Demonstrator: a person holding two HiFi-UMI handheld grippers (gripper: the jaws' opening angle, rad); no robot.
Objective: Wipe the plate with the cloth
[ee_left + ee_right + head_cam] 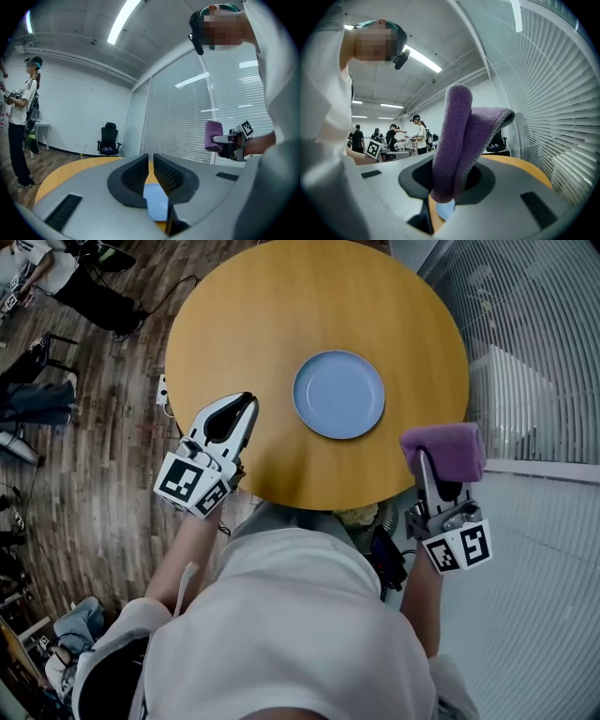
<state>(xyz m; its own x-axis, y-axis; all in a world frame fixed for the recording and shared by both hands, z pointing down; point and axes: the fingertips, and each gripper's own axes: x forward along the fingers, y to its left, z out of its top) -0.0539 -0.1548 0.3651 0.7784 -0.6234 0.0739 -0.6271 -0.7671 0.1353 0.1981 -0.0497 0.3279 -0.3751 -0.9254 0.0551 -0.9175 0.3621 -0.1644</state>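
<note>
Round wooden table (234, 324) with 1 blue plate (338, 394) lying flat near its middle, bare.

Left gripper (246, 401): over the table's near left edge, well apart from the plate. Its jaws are almost together with only a thin slit between them, and nothing is in it.

Right gripper (429, 470): off the table's near right edge, jaws clamped on a folded purple cloth (448, 448). The cloth stands up out of the jaws, clear of the plate.
</note>
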